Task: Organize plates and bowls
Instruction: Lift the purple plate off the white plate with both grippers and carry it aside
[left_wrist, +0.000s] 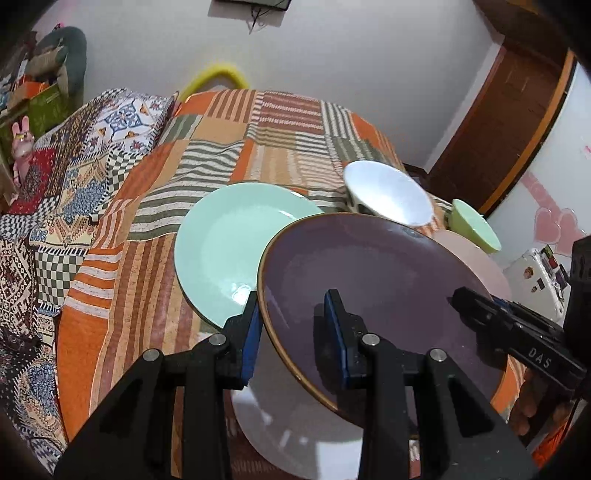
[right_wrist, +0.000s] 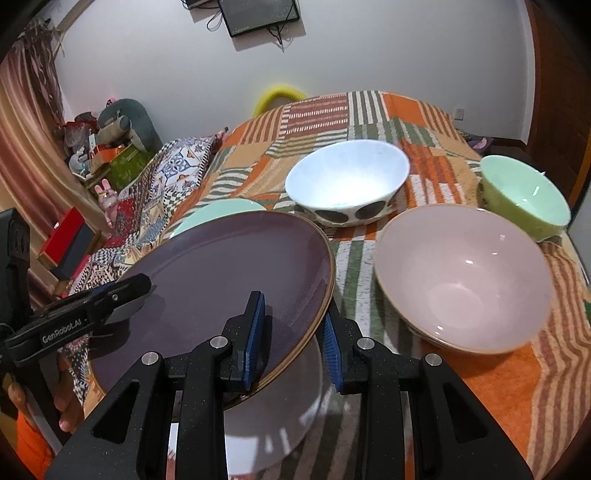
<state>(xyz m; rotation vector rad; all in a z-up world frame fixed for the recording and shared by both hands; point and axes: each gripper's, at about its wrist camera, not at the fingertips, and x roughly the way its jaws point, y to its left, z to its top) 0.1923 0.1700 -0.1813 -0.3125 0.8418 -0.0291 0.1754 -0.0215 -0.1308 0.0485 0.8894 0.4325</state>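
A: Left wrist view: left claw (left_wrist: 291, 334) clamped on purple plate (left_wrist: 369, 280) rim, plate tilted above white plate (left_wrist: 295, 435) on the bed (left_wrist: 122, 280). Risk: rim slips.

B: Right wrist view: right claw (right_wrist: 293, 343) pinches the opposite rim. Uneven lifting could twist the purple plate (right_wrist: 221, 273) loose onto pink bowl (right_wrist: 461, 280).

purple plate (right_wrist: 229, 266) tilted, lifted (brown rim) | mint plate (left_wrist: 221, 251) flat | pink bowl (right_wrist: 461, 280), white bowl (right_wrist: 347, 177), green bowl (right_wrist: 524, 195) upright

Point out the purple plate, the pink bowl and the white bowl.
purple plate (right_wrist: 229, 266): right wrist view, its flat centre.
pink bowl (right_wrist: 461, 280): right wrist view, its inner wall.
white bowl (right_wrist: 345, 177): right wrist view, its inside.
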